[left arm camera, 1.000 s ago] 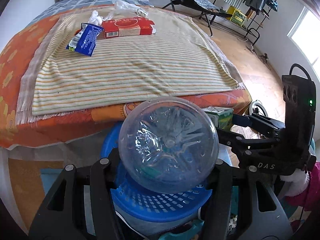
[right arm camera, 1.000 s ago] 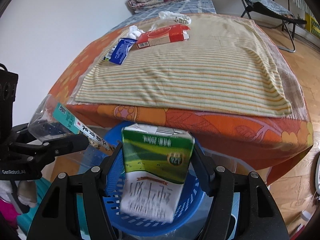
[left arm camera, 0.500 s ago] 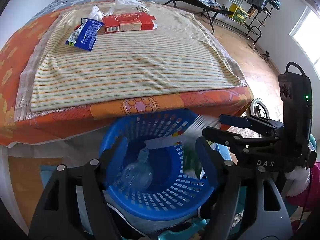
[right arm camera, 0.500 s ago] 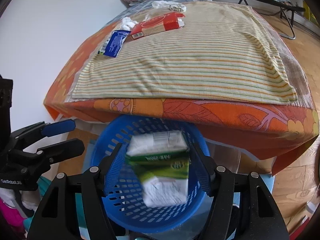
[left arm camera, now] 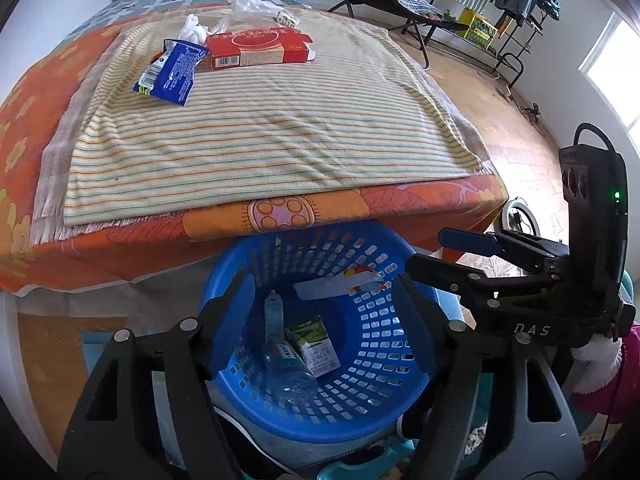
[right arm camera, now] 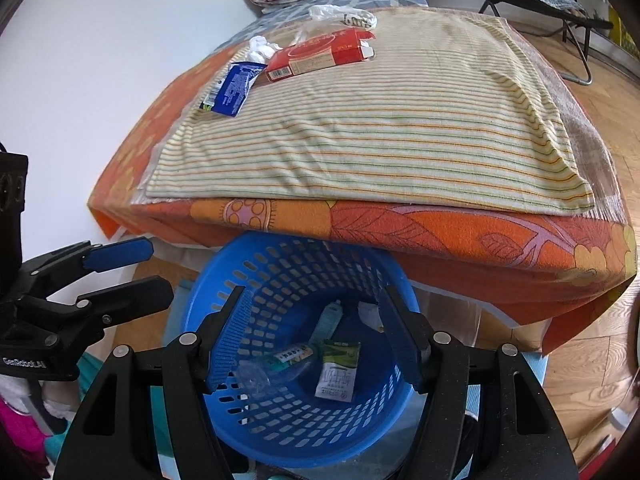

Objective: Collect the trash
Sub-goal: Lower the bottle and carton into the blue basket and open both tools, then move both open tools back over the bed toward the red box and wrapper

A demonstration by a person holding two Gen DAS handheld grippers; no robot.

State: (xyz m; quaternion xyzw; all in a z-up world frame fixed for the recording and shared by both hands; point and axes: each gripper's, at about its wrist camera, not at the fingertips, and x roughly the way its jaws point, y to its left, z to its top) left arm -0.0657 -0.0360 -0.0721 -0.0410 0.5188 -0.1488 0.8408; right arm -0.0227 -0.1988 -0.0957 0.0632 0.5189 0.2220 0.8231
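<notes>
Both claws hang over the blue basket [left arm camera: 384,364] at the foot of the bed [left arm camera: 48,128], jaws apart and holding nothing: the left claw [left arm camera: 324,320] and the right claw [right arm camera: 316,332]. In the basket lie a clear bottle [left arm camera: 286,368] and a green carton [left arm camera: 314,346], touching. On the bed's striped cloth [left arm camera: 256,136] remain a red box [left arm camera: 258,49], a blue wrapper [left arm camera: 172,72], a tissue [left arm camera: 192,30] and a plastic bag [left arm camera: 256,6].

basket [left arm camera: 384,364] mouth open, bed [left arm camera: 120,240] edge overhanging
</notes>
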